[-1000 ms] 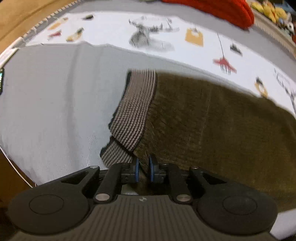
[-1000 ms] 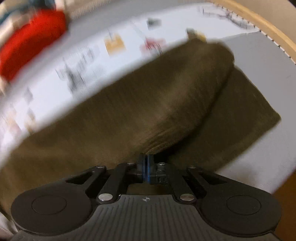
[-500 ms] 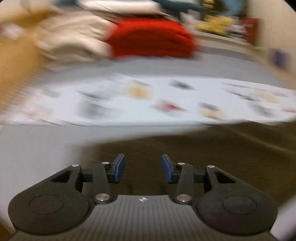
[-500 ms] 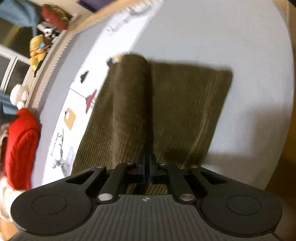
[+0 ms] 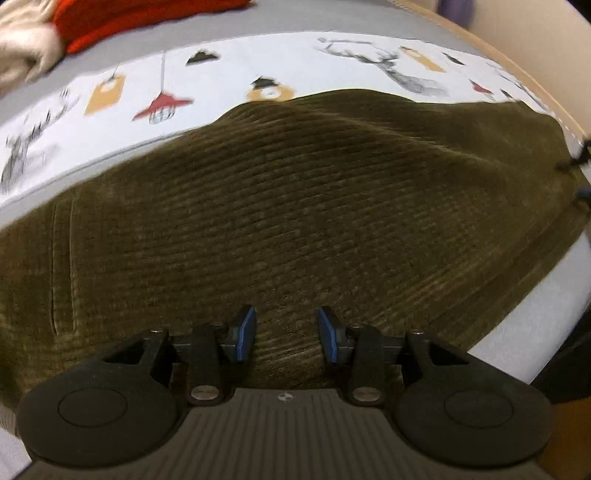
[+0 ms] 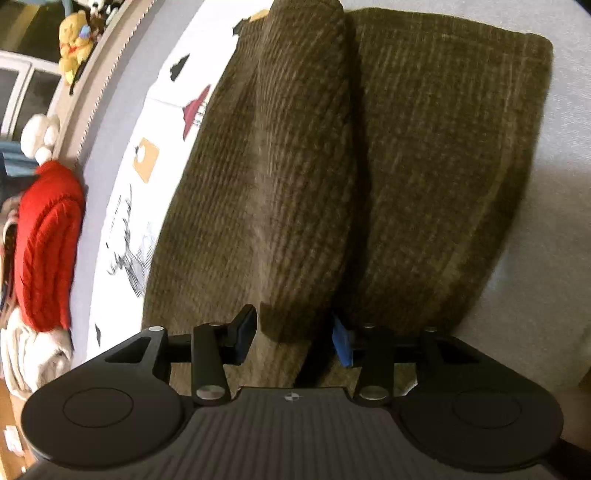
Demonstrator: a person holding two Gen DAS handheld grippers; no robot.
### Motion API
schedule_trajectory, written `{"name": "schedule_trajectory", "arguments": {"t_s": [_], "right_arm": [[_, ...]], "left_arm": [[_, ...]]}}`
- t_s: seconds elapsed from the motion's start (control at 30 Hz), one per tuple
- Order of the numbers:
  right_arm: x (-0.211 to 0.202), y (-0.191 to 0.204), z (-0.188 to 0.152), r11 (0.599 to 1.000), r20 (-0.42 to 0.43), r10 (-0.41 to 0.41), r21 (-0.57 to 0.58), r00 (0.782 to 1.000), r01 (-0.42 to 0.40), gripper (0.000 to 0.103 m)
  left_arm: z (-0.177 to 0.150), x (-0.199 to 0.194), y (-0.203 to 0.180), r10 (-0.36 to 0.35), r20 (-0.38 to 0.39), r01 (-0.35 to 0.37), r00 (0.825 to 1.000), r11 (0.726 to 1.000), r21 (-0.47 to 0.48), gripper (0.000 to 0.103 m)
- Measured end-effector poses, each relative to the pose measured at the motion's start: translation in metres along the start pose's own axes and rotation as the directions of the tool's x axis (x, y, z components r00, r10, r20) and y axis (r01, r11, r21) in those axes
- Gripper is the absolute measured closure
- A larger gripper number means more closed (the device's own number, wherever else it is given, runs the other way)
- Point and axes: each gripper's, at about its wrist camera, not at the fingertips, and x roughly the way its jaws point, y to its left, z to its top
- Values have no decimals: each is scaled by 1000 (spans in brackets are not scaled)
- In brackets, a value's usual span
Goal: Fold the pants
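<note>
The olive corduroy pants (image 5: 314, 206) lie folded on the grey bed. In the left wrist view they fill the middle of the frame, and my left gripper (image 5: 287, 334) is open and empty just above the cloth. In the right wrist view the pants (image 6: 295, 166) show a raised rolled fold on top of a flatter layer (image 6: 443, 155). My right gripper (image 6: 293, 336) is open, its jaws standing either side of the near end of that fold without pinching it.
A white printed sheet (image 5: 221, 81) lies beyond the pants. A red knit garment (image 6: 48, 236) and cream cloth (image 6: 26, 354) sit at the far bed edge. Yellow plush toys (image 6: 75, 33) are by the wall. The bed edge (image 5: 517, 332) drops off at right.
Both grippers have opened and let go of the pants. The left gripper swung from the striped waistband to over the folded cloth; the right moved closer to the fold.
</note>
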Motion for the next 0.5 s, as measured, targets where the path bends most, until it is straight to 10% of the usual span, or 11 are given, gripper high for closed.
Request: {"name": "schedule_trajectory", "arguments": {"t_s": [0.3, 0.43, 0.5], "right_arm": [[-31, -31, 31, 942, 303, 160, 238, 940, -237, 61], [-68, -46, 38, 914, 546, 179, 216, 819, -343, 66], [-68, -50, 43, 926, 507, 142, 236, 850, -296, 66]], "left_arm": [[-7, -4, 1, 1, 5, -1, 1000, 1000, 9, 60], [-6, -2, 0, 7, 2, -7, 1000, 1000, 12, 60], [-4, 1, -1, 11, 1, -11, 1000, 1000, 17, 59]]}}
